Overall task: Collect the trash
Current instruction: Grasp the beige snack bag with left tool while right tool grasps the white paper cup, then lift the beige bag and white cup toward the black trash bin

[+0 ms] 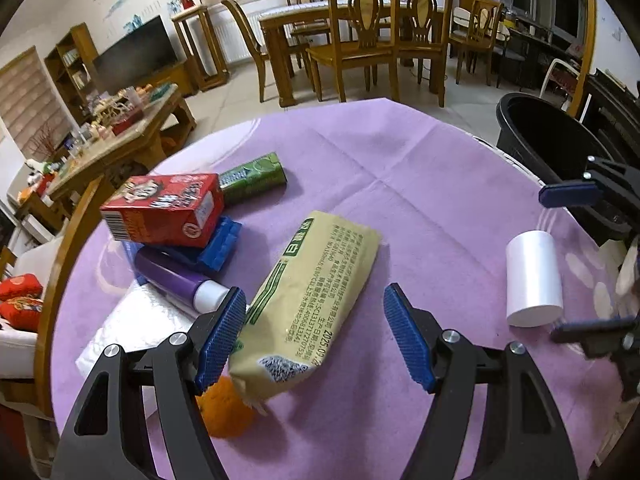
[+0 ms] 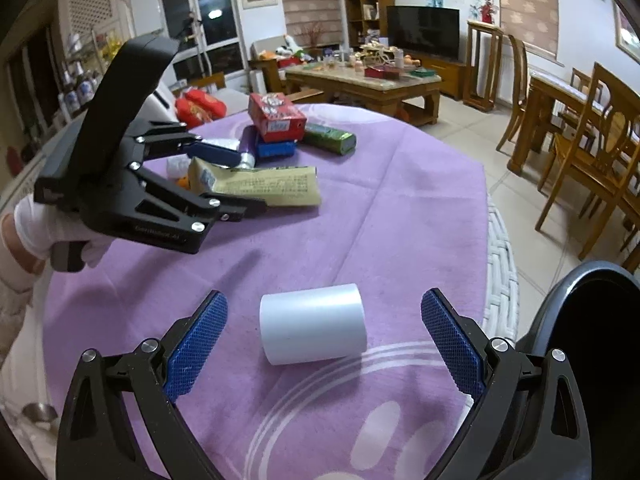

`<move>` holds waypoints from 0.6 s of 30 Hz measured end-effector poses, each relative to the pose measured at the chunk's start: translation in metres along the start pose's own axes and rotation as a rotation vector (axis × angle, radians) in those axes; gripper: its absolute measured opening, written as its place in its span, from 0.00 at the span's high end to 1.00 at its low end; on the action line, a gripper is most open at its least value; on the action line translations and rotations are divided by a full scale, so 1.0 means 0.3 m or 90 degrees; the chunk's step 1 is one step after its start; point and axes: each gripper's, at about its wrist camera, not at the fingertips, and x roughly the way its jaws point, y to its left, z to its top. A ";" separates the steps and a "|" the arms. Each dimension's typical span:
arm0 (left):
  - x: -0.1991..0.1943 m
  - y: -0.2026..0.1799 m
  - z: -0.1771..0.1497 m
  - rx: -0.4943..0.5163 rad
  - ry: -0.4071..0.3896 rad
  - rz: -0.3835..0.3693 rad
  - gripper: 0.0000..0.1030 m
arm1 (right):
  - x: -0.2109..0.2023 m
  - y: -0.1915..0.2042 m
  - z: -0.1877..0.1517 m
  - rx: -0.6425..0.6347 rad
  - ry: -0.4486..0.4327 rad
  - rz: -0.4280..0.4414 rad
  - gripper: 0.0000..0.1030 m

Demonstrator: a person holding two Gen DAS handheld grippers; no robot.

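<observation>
My left gripper (image 1: 316, 340) is open, its jaws astride the near end of a yellow snack packet (image 1: 316, 300) lying on the purple tablecloth (image 1: 400, 184). My right gripper (image 2: 324, 344) is open around a white cylinder (image 2: 312, 328) lying on its side; the cylinder also shows in the left wrist view (image 1: 532, 278). A red carton (image 1: 164, 208) rests on a blue block (image 1: 220, 246), with a green packet (image 1: 254, 178) behind, a purple tube (image 1: 176, 278) and an orange fruit (image 1: 228, 410) nearby. A black trash bin (image 2: 592, 344) stands just right of the table.
A white padded bag (image 1: 132, 324) lies at the cloth's left edge. Wooden dining chairs (image 1: 360, 36) and a table stand beyond. A cluttered coffee table (image 2: 360, 76) and a TV (image 2: 424, 30) are further off. The left gripper also shows in the right wrist view (image 2: 240, 184).
</observation>
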 end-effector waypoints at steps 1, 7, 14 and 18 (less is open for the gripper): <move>0.005 -0.002 -0.003 0.000 0.003 -0.001 0.31 | 0.012 0.003 0.003 -0.002 0.004 -0.002 0.07; 0.032 -0.007 -0.011 0.000 0.011 -0.012 0.33 | 0.065 -0.025 -0.005 0.012 0.023 0.006 0.22; 0.038 0.048 -0.014 -0.076 0.009 -0.043 0.55 | 0.101 -0.033 -0.018 0.022 0.044 0.011 0.49; 0.006 0.060 -0.020 -0.103 -0.016 -0.057 0.56 | 0.080 -0.057 -0.015 0.050 0.018 0.015 0.49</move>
